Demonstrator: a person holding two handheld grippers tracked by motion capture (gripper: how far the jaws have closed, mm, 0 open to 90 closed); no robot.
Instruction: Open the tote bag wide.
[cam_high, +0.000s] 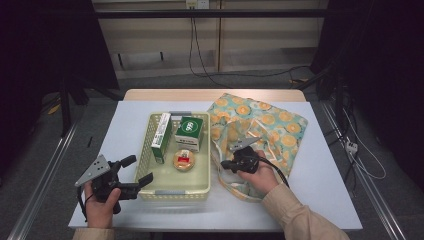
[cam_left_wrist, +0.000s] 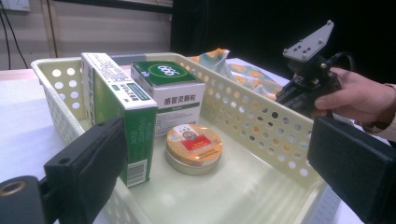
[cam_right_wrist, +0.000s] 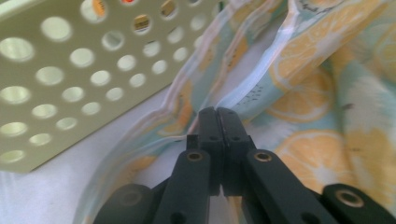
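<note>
At about 8 o'clock on the counter (cam_high: 320, 165), the left tool (cam_high: 141, 182) sits released, jaws wide, at the near left corner of the basket (cam_high: 172, 192). The basket holds three things: one tall green box (cam_high: 161, 137), one square green box (cam_high: 190, 132) and one round tin (cam_high: 184, 160). At 4 o'clock, one orange-print cloth bag (cam_high: 270, 122) lies just beside the basket; the right tool (cam_right_wrist: 219, 122) is clenched on its rim. That pinch looks thin: I judge the fabric could slip free, or a hard pull could drag the bag against the basket.
</note>
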